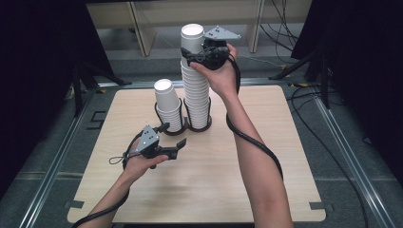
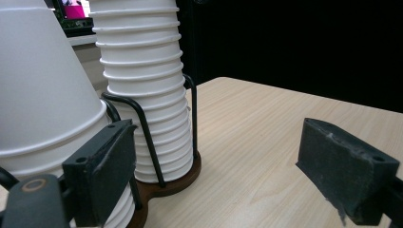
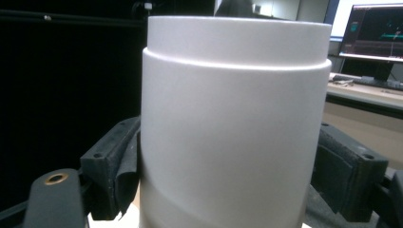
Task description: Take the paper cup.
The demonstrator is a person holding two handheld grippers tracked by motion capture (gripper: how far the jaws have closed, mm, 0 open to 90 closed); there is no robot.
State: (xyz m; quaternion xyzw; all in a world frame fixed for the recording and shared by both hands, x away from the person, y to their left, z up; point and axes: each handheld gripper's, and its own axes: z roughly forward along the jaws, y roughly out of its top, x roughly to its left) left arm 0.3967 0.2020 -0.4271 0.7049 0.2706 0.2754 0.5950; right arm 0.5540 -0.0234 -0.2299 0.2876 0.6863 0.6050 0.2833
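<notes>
A tall stack of white paper cups [image 1: 196,90] and a shorter stack [image 1: 167,107] stand upside down in a dark wire holder [image 1: 190,127] on the wooden table [image 1: 266,156]. My right gripper [image 1: 194,54] is up at the tall stack's top cup [image 1: 191,38], and in the right gripper view its pads [image 3: 114,161] press both sides of that cup [image 3: 233,95]. My left gripper [image 1: 172,136] hovers low just in front of the short stack. It stands open with nothing between its jaws. Its left jaw is close beside the short stack [image 2: 38,95], with the tall stack [image 2: 142,71] behind.
The holder's brown base [image 2: 176,183] sits at the table's far middle. Bare wood stretches to the right and front of it. Black cables trail over the floor at the right [image 1: 332,156], and a monitor [image 3: 375,33] stands beyond the table.
</notes>
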